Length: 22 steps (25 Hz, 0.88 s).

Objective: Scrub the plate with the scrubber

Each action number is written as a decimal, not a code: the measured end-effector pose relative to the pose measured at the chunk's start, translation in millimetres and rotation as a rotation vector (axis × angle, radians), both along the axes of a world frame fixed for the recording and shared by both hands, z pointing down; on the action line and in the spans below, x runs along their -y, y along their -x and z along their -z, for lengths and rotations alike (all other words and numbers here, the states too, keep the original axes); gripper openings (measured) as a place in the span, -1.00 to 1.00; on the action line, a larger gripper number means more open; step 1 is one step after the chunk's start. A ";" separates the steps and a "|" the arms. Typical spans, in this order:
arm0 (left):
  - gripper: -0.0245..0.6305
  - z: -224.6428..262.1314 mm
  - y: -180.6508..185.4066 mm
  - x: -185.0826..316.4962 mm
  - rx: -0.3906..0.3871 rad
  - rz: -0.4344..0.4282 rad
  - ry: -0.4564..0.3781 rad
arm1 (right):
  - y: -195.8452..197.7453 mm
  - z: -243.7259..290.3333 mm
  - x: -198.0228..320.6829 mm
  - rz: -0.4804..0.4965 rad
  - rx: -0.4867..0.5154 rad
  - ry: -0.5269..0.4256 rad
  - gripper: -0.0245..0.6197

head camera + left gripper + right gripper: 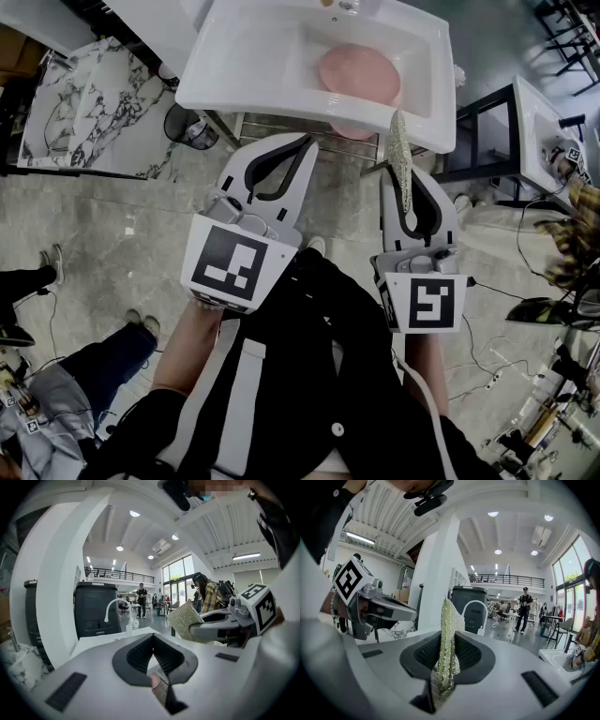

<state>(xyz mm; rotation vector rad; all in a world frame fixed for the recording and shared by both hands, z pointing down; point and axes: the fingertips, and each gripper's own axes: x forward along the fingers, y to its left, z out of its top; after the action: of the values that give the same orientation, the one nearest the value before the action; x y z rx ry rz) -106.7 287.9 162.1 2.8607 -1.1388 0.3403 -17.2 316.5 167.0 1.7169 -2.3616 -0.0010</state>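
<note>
— Where is the plate point(359, 75)?
— It's pink and lies in the basin of the white sink point(244, 70), toward the right side and close to the front wall. Neither gripper touches it.
— And the scrubber point(399, 145)?
— It's a pale, glittery mesh pad, held on edge by the right gripper point(401, 176). The jaws pinch its lower part and the rest stands up past their tips. In the head view its top end reaches the sink's front rim, just right of the plate. I can't tell whether it touches the rim.
— What about the left gripper point(305, 142)?
— Its jaws are pressed together with nothing between them. It sits beside the right one, a little apart. Both point toward the sink and are held over the grey floor point(112, 244) in front of it.
— Anything else around?
— A marble slab point(94, 103) lies left of the sink and a second white basin point(534, 122) stands at the right edge. Someone's legs point(103, 361) show at the lower left.
</note>
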 end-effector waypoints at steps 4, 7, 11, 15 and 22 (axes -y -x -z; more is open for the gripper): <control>-0.92 -0.7 -1.2 3.1 0.004 -0.008 0.000 | -0.9 -1.2 2.4 -0.007 0.004 0.004 -0.69; -0.92 -0.4 -2.8 3.1 0.005 -0.014 -0.001 | -1.6 -2.7 1.9 -0.004 -0.006 0.002 -0.69; -0.92 -3.0 -0.5 3.8 0.000 -0.019 0.000 | 2.1 -4.4 1.8 -0.011 0.002 0.006 -0.69; -0.92 -2.9 1.7 6.6 -0.005 -0.025 0.001 | 3.8 -4.5 3.8 -0.019 -0.004 0.010 -0.69; -0.92 1.0 3.6 12.7 -0.010 -0.041 -0.009 | -0.2 -3.8 7.1 -0.053 0.009 0.006 -0.69</control>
<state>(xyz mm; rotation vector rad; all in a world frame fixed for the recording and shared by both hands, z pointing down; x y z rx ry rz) -110.3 275.2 161.0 2.8942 -1.0836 0.3223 -17.0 309.4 170.7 1.7798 -2.3195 0.0228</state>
